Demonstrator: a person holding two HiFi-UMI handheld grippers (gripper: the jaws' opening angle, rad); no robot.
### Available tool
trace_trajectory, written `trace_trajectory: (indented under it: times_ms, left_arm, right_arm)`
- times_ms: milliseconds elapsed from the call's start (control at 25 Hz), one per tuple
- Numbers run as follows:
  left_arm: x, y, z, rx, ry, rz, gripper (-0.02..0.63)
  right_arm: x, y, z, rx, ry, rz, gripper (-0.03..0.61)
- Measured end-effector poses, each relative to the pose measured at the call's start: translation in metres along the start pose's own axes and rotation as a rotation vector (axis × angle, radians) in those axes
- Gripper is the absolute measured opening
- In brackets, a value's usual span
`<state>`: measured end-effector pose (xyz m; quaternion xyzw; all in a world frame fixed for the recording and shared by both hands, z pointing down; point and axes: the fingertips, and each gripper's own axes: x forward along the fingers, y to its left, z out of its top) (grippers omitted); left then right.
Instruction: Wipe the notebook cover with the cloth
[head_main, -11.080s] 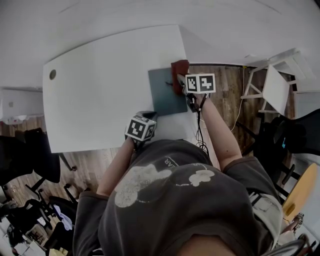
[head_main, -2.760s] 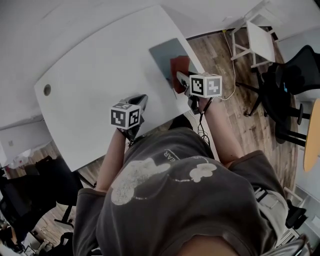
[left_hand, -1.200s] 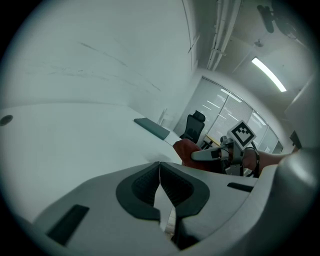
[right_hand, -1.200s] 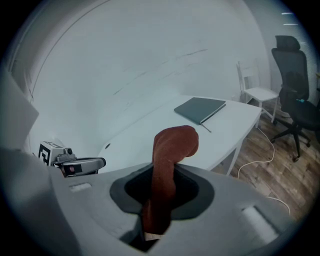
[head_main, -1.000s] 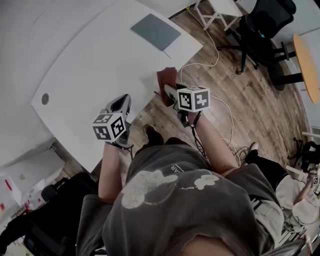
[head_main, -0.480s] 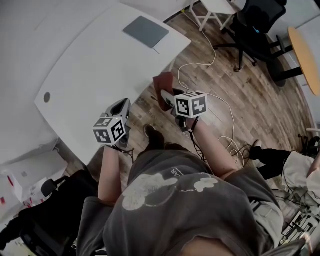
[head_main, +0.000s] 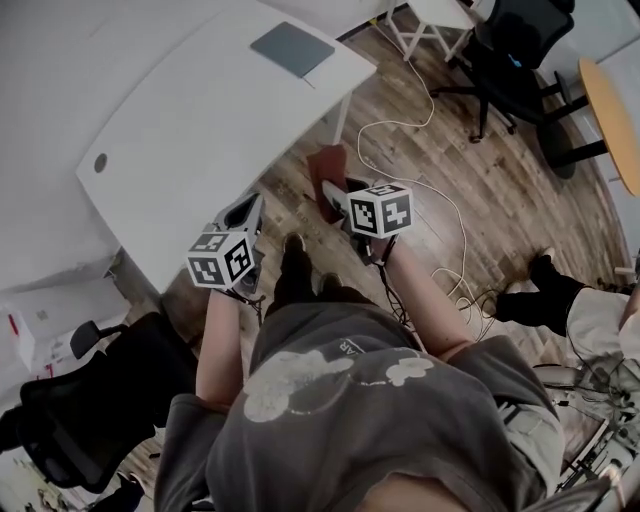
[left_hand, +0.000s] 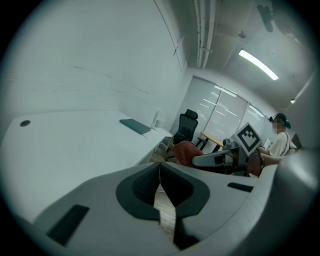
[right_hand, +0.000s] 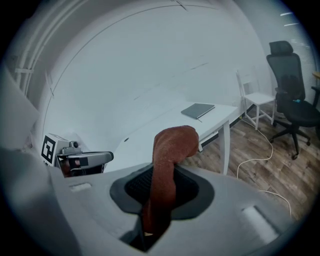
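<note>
The grey notebook (head_main: 292, 48) lies flat at the far corner of the white table (head_main: 180, 130), well away from both grippers. My right gripper (head_main: 334, 196) is shut on the red-brown cloth (head_main: 328, 167), held in the air over the wooden floor beside the table. In the right gripper view the cloth (right_hand: 171, 150) stands up from between the jaws, with the notebook (right_hand: 198, 110) far behind it. My left gripper (head_main: 244, 213) hangs by the table's near edge, shut and empty. The left gripper view shows the notebook (left_hand: 135, 126) at a distance and the cloth (left_hand: 187, 151) to the right.
A white stool (head_main: 438, 13) and a black office chair (head_main: 512, 48) stand beyond the table. A white cable (head_main: 405, 125) snakes over the floor. An orange round table (head_main: 612, 108) is at right, another black chair (head_main: 80, 410) at bottom left. A second person (head_main: 585, 310) is at right.
The cloth has come off the notebook, still in my right gripper. Both grippers have drawn back off the table over the floor, and the table and notebook have receded.
</note>
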<state>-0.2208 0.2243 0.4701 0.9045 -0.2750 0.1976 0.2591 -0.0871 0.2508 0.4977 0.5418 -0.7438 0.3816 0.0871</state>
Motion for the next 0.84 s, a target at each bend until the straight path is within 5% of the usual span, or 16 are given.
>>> trace_trajectory:
  times_ms: [840]
  left_arm:
    - [-0.052, -0.02, -0.033, -0.028, -0.018, -0.02, -0.006]
  right_arm:
    - [-0.03, 0.033, -0.043, 0.022, -0.005, -0.017, 0.081]
